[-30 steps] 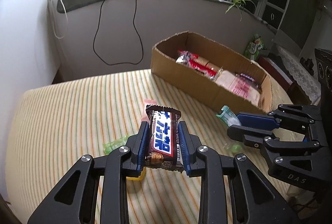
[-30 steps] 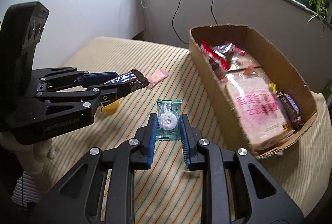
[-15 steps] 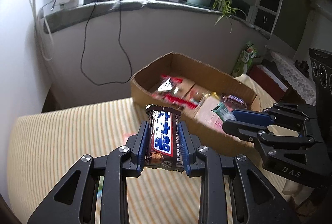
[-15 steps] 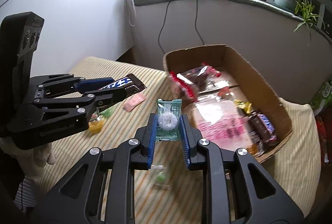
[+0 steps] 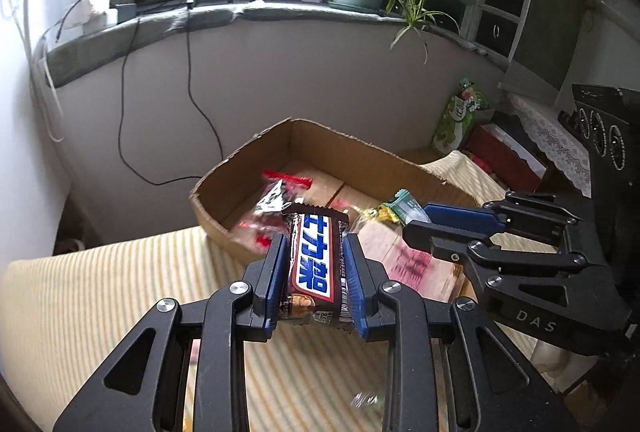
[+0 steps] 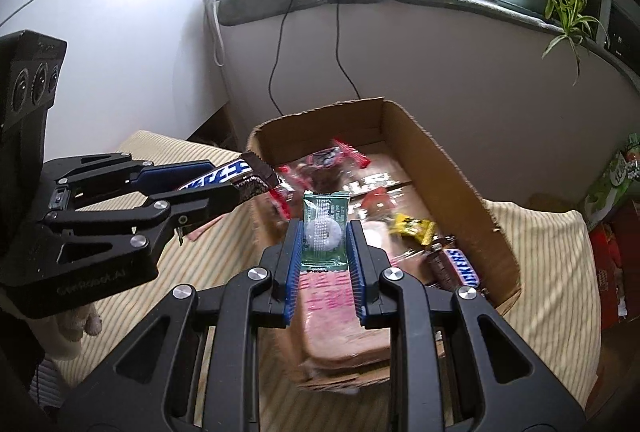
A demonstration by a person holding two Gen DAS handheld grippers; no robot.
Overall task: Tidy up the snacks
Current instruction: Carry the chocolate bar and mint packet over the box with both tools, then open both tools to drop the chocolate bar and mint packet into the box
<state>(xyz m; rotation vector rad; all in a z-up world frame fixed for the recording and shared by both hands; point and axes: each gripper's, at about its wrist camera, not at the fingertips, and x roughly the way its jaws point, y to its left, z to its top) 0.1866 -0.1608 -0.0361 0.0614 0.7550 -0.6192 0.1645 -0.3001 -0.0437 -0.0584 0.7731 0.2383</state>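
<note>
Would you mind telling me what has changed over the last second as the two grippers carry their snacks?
Both grippers have travelled from over the striped cloth toward the cardboard box, whose opening now lies just ahead. Unchanged: the left gripper stays clamped on the chocolate bar, the right gripper on the green mint packet; nothing released.
</note>
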